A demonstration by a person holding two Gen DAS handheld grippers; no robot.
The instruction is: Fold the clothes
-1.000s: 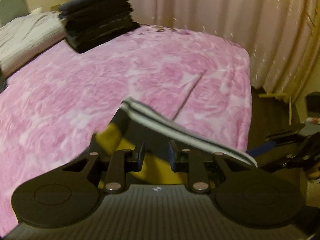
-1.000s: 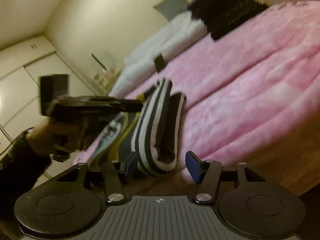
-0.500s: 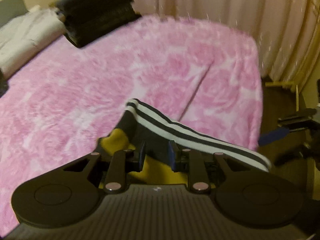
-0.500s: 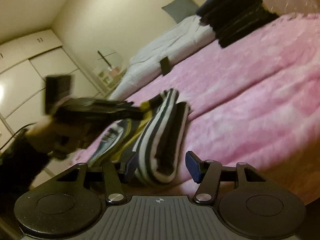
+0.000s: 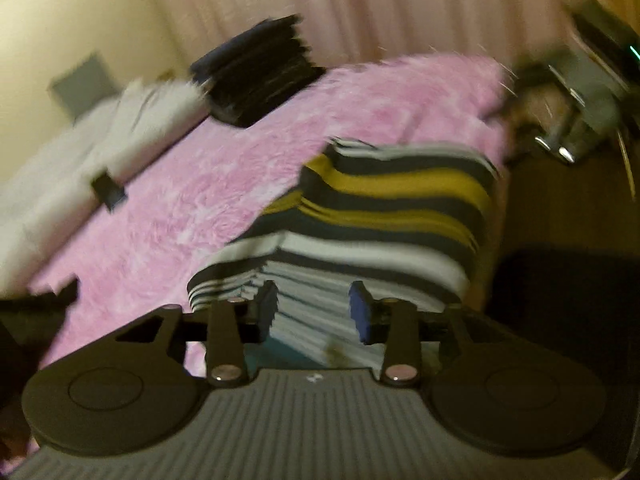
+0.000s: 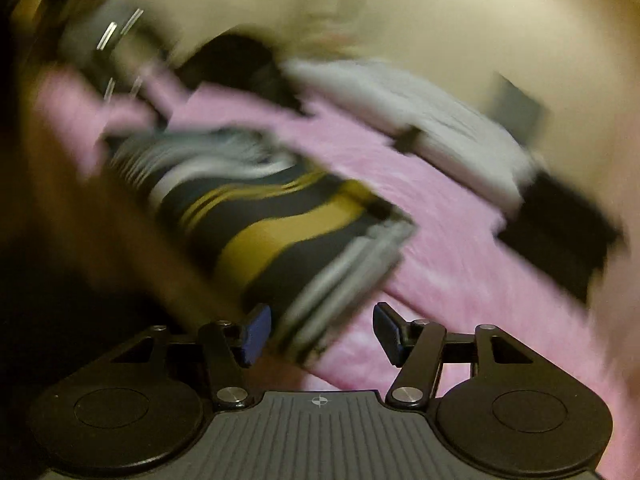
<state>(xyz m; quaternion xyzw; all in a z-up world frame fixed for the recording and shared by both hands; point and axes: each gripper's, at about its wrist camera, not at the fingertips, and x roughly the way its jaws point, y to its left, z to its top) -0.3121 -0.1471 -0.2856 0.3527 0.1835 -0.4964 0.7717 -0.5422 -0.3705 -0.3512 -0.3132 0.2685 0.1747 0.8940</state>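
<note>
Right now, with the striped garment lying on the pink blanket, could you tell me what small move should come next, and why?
Probably draw the left tongs back clear of the striped garment: their jaws are opening, cloth lies loose between them, and it rests folded on the pink blanket.

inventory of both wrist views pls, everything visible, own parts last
striped garment: 1, navy, white and mustard stripes, folded on the near edge of the bed.
blanket: 1, pink, fluffy, covers the bed.
stack of folded clothes: 1, dark, far end of the bed by the curtain.
bedding: white or light grey, at the head of the bed; too blurred to count pieces.
small dark object: 1, at the edge of that bedding; cannot identify.
curtain: pale pink, behind the bed.
wall: cream.
left tongs: 1, black with blue pads, jaws opening, garment between the pads but not pressed.
right tongs: 1, same build, open, garment's corner between the pads.
</note>
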